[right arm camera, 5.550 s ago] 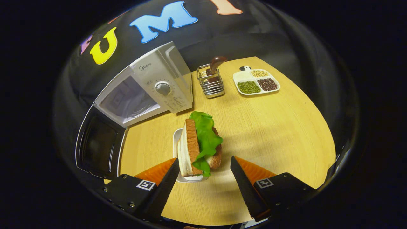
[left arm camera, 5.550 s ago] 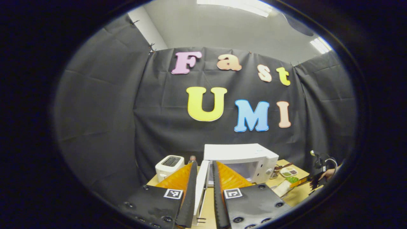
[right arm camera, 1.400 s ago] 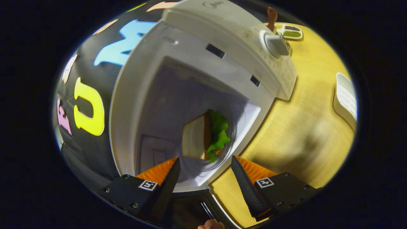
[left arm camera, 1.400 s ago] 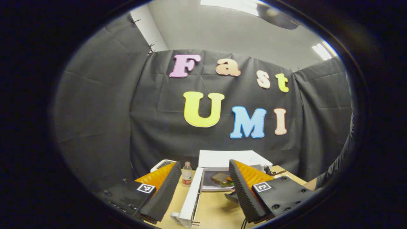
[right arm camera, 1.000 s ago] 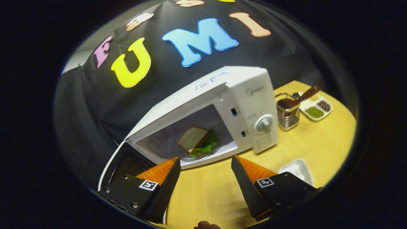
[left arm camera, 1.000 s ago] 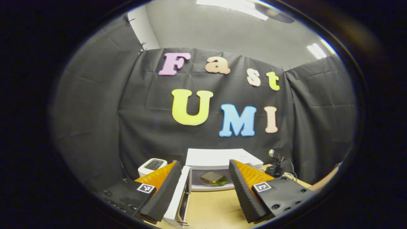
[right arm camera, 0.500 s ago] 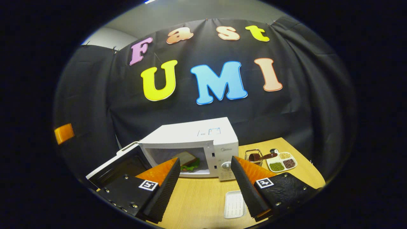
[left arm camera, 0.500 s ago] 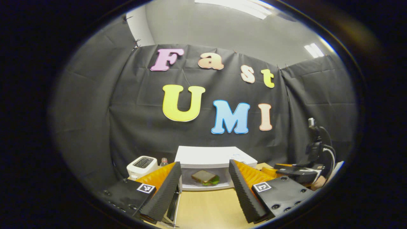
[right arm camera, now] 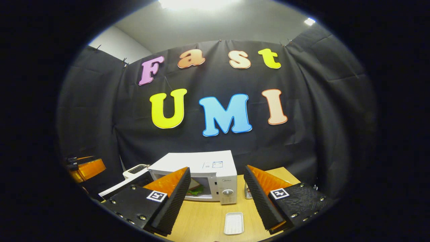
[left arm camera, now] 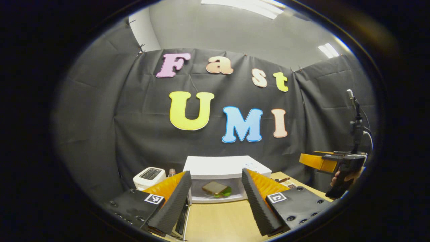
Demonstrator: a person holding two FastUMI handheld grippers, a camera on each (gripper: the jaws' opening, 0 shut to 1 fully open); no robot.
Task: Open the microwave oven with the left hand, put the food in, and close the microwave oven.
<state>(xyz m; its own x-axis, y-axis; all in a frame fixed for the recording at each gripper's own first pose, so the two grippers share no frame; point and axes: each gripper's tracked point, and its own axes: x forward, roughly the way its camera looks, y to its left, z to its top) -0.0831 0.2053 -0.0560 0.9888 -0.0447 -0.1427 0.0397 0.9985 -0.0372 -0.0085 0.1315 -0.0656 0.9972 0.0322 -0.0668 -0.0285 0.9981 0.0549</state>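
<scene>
Both grippers, left (left arm camera: 216,201) and right (right arm camera: 216,205), gape empty before my microwave (left arm camera: 225,168). Sandwich (left arm camera: 216,189) sits inside. Door (left arm camera: 182,216) hangs open leftward; stiff, light swing expected, so push its outer edge.

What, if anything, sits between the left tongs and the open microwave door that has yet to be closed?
Nothing visible. In the left gripper view the left tongs are open, with bare table ahead. The door stands swung open beside the left finger, and the sandwich lies fully inside the microwave, clear of the doorway.
</scene>
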